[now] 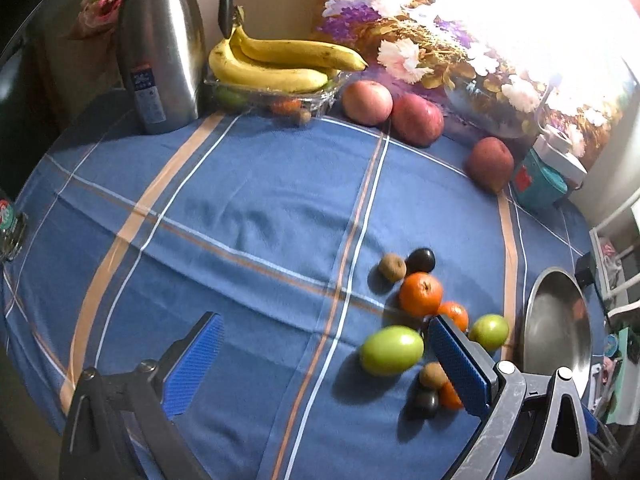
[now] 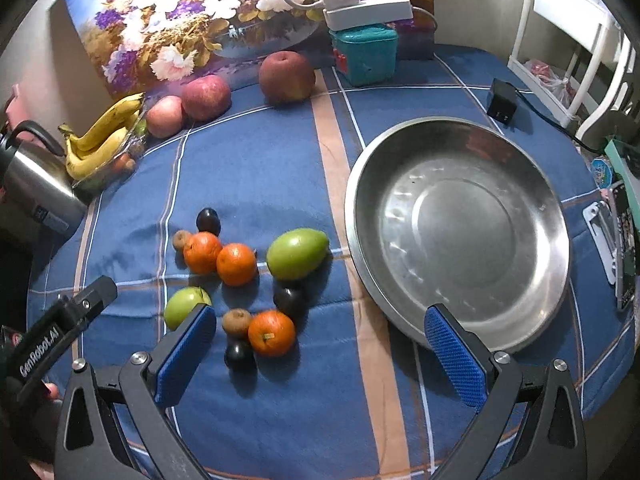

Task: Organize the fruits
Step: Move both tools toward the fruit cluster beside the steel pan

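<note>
A cluster of small fruit lies on the blue checked cloth: three oranges (image 2: pixel 272 332), two green fruits (image 2: pixel 297 254), kiwis (image 2: pixel 237 322) and dark plums (image 2: pixel 239 354). An empty steel bowl (image 2: pixel 460 224) sits just right of them. My right gripper (image 2: pixel 320 344) hovers open over the cloth in front of the cluster, its left pad beside the smaller green fruit (image 2: pixel 185 305). In the left wrist view my left gripper (image 1: pixel 324 344) is open and holds nothing; its right pad covers part of the same cluster, near a green fruit (image 1: pixel 391 350). The steel bowl (image 1: pixel 558 326) shows at the right edge.
Three red apples (image 2: pixel 286 76) line the back by a flower painting (image 2: pixel 208 12). A glass dish with bananas (image 1: pixel 280 64) and a steel kettle (image 1: pixel 160 48) stand back left. A teal box (image 2: pixel 365 54), a black adapter (image 2: pixel 502 102) and a white rack (image 2: pixel 568 40) are at right.
</note>
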A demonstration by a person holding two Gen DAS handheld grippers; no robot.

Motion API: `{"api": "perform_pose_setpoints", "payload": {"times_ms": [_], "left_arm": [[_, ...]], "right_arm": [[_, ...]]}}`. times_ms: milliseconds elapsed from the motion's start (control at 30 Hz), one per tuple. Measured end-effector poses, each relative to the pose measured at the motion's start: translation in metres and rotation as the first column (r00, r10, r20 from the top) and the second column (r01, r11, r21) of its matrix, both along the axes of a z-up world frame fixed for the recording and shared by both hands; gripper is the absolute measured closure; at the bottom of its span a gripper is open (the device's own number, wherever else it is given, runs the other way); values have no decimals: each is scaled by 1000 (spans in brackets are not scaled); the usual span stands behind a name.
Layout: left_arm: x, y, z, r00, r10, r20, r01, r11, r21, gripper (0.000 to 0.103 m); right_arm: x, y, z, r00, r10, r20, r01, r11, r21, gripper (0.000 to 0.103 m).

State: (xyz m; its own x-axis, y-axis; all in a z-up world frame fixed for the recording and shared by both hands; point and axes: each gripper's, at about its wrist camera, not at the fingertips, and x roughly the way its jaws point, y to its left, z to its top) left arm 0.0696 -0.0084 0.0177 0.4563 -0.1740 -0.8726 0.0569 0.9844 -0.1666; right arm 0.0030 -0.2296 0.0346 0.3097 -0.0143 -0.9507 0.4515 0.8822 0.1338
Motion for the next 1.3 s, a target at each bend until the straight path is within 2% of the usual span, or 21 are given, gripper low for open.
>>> {"api": "perform_pose_setpoints", "payload": {"times_ms": [233,400,500,867,967,1100,1300], "left_arm": [[26,0,-12,999,32,-40,-33,999,-3,0],[43,-7,-23,995,26,-92,-25,1000,14,0],[49,-9,-25,995,34,-89,-31,999,33,0],[38,-8,-28,993,18,-119,-14,999,40,0],[33,-7,-28,991,19,-131,-17,1000,19,0],[27,-6,-27,990,28,-136,-28,1000,6,0],[23,-6,-24,992,23,-127,-27,999,-32,1]], "right_arm": [[26,-9,-18,998,-48,-30,49,998,41,0],[42,-6,-26,998,-43,-54,45,999,31,0],[48,-3,-24,999,-34,-34,35,999,20,0],[38,4,-19,999,-36,0,36,999,18,0],[35,5,-22,999,-33,-14,34,999,21,0],[28,6,-24,999,-31,-10,31,997,75,2],[23,19,-19,999,31,-9,-30,999,28,2]]}}
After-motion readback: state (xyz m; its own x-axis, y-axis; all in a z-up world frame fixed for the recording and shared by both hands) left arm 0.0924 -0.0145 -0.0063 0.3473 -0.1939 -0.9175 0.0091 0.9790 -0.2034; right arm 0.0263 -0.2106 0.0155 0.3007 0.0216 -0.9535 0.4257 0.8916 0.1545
